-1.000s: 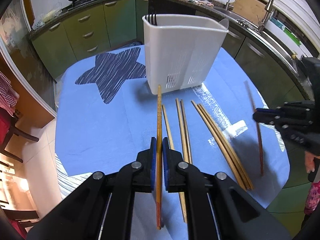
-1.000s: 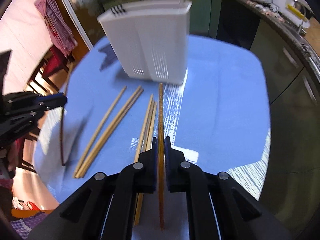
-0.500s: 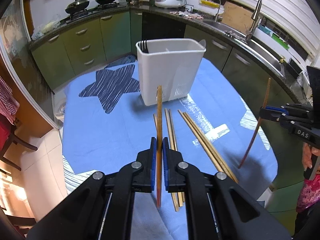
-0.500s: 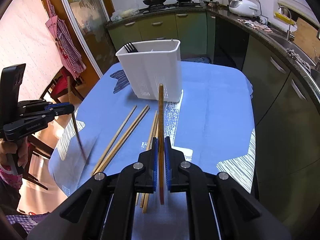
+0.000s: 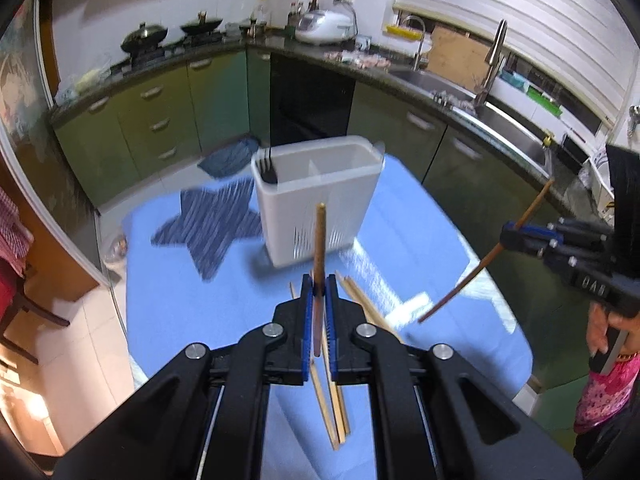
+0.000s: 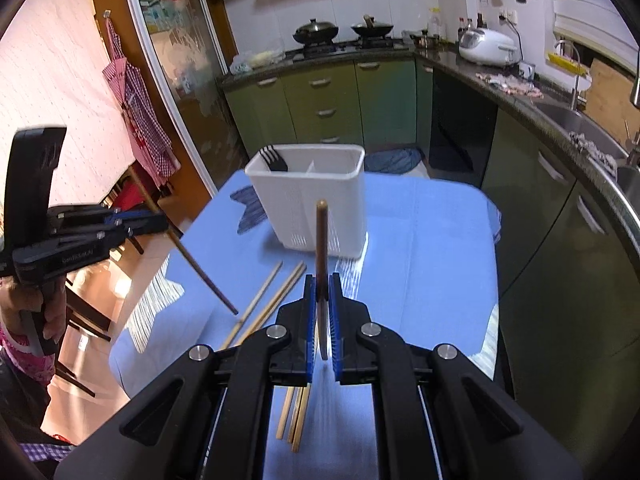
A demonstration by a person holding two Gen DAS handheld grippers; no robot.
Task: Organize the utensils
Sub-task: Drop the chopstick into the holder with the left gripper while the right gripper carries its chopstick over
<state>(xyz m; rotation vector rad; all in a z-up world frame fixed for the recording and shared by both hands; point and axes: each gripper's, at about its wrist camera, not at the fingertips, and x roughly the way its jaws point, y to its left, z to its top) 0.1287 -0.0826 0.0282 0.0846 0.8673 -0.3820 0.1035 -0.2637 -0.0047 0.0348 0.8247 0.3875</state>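
Note:
My left gripper [image 5: 319, 286] is shut on a brown chopstick [image 5: 319, 248] and holds it tilted up in the air, well short of the white utensil holder [image 5: 316, 208]. My right gripper [image 6: 321, 286] is shut on a dark brown chopstick [image 6: 321, 240], also lifted and pointing at the holder [image 6: 316, 208]. Each gripper shows in the other's view, the right one [image 5: 510, 237] and the left one [image 6: 160, 222], with its chopstick slanting down. A black fork [image 6: 274, 160] stands in the holder's left compartment. Several pale chopsticks [image 6: 264, 304] lie on the blue cloth.
The table has a blue cloth [image 5: 192, 304] with a dark star pattern [image 5: 212, 224]. Green cabinets [image 5: 168, 112] and a counter with a sink [image 5: 480, 96] ring the table. Chairs [image 6: 100, 320] stand to the left of the table.
Both grippers have risen and pulled back from the table, each lifting its chopstick off the cloth. The chopsticks now tilt upward and the holder looks farther away.

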